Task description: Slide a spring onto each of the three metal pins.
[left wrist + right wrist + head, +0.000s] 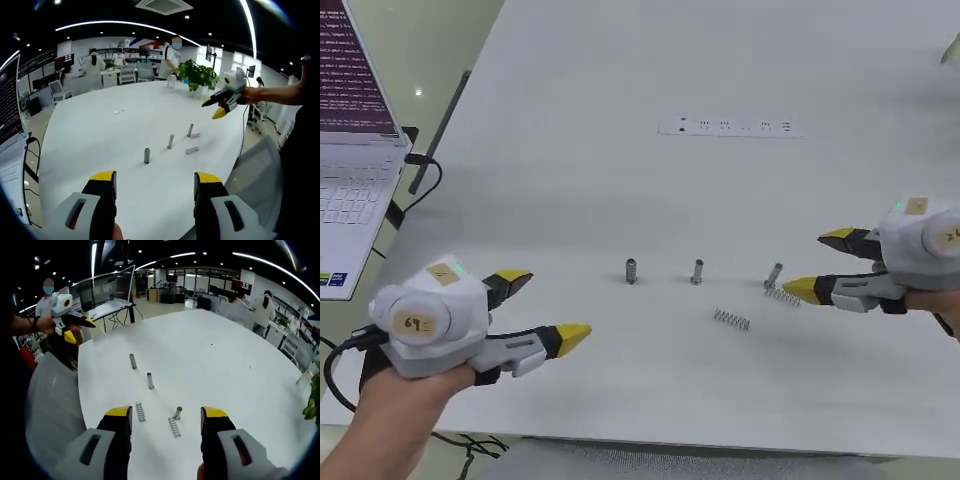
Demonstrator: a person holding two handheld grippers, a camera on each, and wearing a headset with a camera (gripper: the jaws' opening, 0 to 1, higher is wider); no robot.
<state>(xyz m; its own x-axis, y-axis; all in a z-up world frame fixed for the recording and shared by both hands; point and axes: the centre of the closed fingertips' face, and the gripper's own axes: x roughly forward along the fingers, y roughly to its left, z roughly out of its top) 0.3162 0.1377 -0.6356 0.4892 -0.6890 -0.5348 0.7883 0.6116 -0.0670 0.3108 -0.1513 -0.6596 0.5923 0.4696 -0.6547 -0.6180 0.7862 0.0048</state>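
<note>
Holding the left gripper [548,305] and right gripper [817,262] spread wide, both empty, above the white table [620,180]. Sitting just ahead of the right gripper's jaws: near pin [178,413], first spring [140,411], second spring [173,426]. Standing farther ahead, toward the left gripper: middle pin [150,381] and far pin [133,361], apparently sleeved in coils.

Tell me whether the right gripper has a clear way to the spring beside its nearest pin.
Probably yes: the right gripper is open, and the spring lies uncovered just ahead of its jaws. The pin stands close beside it and might get bumped.
</note>
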